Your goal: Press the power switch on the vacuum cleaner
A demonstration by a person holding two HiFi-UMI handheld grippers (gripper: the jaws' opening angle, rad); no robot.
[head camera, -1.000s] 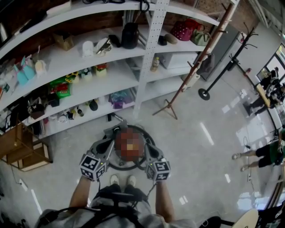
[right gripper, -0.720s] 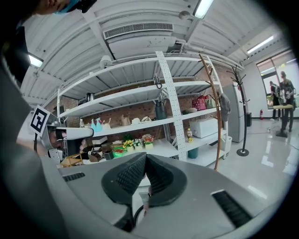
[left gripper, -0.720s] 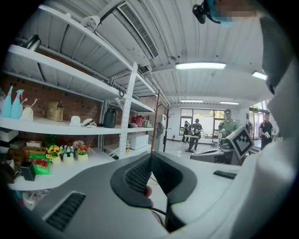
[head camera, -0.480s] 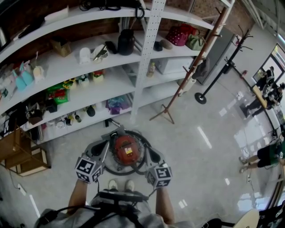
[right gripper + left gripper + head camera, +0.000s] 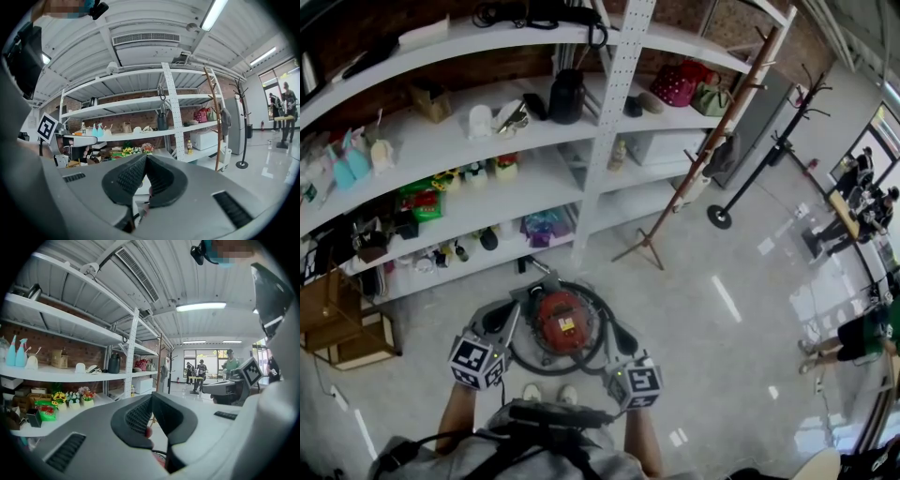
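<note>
The vacuum cleaner (image 5: 561,319) is a round red canister ringed by a black hose, standing on the floor just in front of my feet. My left gripper (image 5: 501,320) hangs by the canister's left side, and my right gripper (image 5: 622,337) by its right side. Neither touches the canister. In the left gripper view my left gripper (image 5: 151,398) has its jaws closed tip to tip, with a sliver of red showing below them. The right gripper view shows my right gripper (image 5: 146,158) with its pads meeting at the tips and nothing between them. No switch can be made out.
White shelving (image 5: 609,122) full of small goods stands behind the vacuum. A leaning wooden coat rack (image 5: 703,159) and a black stand (image 5: 717,217) are at right. A wooden crate (image 5: 337,323) sits at left. People (image 5: 861,330) stand at far right.
Both grippers have drawn back toward my body and slightly apart, the left one moving left. The vacuum has not moved on the floor.
</note>
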